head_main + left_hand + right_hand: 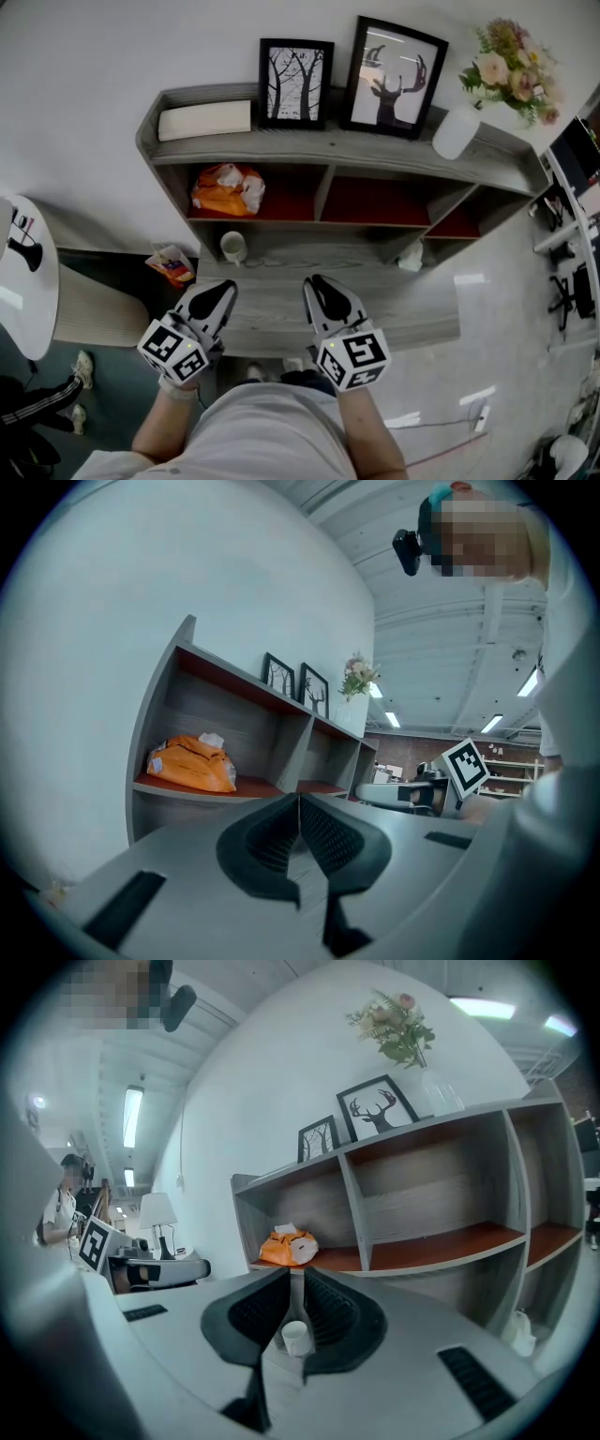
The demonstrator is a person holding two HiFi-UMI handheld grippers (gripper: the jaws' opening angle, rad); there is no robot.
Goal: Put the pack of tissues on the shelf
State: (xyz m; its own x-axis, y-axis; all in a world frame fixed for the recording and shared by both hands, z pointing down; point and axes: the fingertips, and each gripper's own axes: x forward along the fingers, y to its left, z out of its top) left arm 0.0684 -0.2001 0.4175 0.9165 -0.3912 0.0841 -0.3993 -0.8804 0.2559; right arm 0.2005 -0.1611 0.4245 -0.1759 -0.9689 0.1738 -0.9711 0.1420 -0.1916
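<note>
The orange pack of tissues (pixel 228 187) lies in the left compartment of the grey shelf unit (pixel 309 150), on its red-brown board; it also shows in the left gripper view (pixel 190 764) and the right gripper view (pixel 289 1247). My left gripper (pixel 223 289) and right gripper (pixel 316 285) hover side by side over the lowest grey board, in front of the shelf and well short of the pack. Both are shut with nothing between their jaws, as the left gripper (pixel 299 803) and right gripper (pixel 292 1283) views confirm.
A white cup (pixel 232 247) stands on the lower board just ahead of the left gripper; it also shows beyond the right jaws (pixel 295 1337). On top are a white box (pixel 204 120), two framed pictures (pixel 296 82) and a flower vase (pixel 457 129). A small orange packet (pixel 171 264) lies lower left.
</note>
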